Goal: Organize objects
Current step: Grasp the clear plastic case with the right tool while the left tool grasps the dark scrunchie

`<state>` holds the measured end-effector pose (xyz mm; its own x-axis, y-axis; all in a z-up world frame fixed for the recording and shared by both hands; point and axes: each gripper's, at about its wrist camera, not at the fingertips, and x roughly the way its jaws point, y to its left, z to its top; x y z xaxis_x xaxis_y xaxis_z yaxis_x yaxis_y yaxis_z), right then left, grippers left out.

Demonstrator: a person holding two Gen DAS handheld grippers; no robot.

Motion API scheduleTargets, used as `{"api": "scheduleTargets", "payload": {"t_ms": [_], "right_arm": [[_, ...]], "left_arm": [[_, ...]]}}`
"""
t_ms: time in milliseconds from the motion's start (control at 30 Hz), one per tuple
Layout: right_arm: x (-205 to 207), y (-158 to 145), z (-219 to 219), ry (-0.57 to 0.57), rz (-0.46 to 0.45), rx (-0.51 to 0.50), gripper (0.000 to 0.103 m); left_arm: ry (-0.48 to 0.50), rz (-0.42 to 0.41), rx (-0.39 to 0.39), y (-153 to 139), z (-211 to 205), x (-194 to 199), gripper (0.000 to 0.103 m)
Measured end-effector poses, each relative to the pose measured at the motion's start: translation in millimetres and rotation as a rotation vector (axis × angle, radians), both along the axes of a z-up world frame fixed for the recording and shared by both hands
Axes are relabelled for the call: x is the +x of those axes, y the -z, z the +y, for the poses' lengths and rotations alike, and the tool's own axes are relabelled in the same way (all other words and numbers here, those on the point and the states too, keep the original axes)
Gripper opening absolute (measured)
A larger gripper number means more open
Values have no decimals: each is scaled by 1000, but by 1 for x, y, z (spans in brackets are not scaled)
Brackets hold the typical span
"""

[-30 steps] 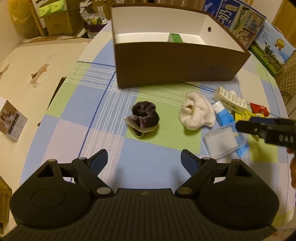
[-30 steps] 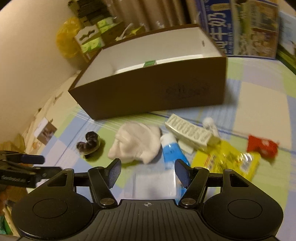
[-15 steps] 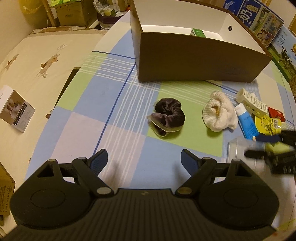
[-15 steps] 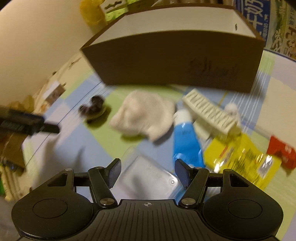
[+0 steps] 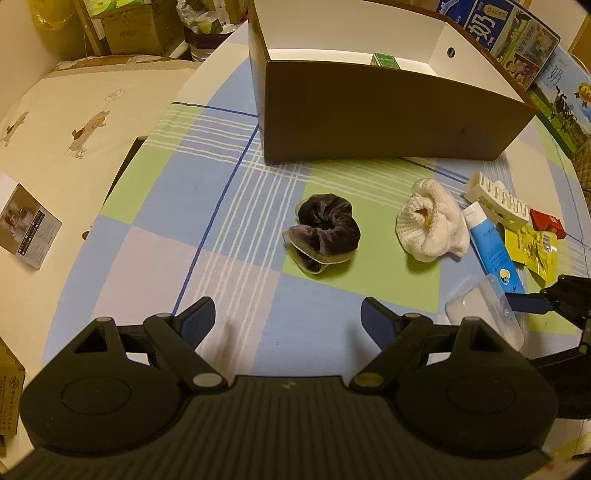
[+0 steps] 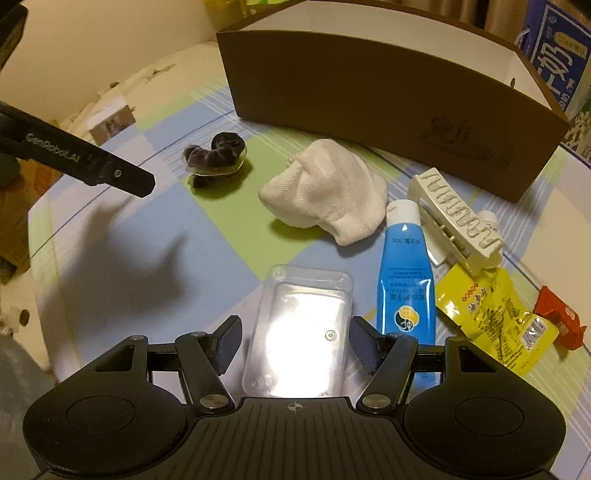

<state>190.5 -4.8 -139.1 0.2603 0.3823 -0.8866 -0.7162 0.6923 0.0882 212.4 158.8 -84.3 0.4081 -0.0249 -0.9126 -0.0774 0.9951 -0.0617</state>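
Note:
A brown cardboard box with a white inside stands at the back of the checked tablecloth, with a small green carton in it. In front lie a dark velvet scrunchie, a white sock, a blue tube, a white claw clip, a yellow sachet and a red packet. My right gripper is open, low over the table, and straddles a clear plastic case. My left gripper hangs open and empty, short of the scrunchie.
A printed card lies on the cream cloth left of the table. Milk cartons stand behind the box, and cardboard boxes sit at the back left. The table's rounded edge curves along the left side.
My right gripper has dropped and moved forward until the clear case lies between its open fingers. My left gripper has shifted left and a little closer to the box, still open.

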Motion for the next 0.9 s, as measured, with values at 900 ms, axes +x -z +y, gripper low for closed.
{"api": "scheduleTargets", "payload": {"t_ms": [900], "right_arm": [[25, -44, -99, 537, 8, 182, 53]], "left_arm": [[157, -30, -16, 34, -12, 60, 69]]}}
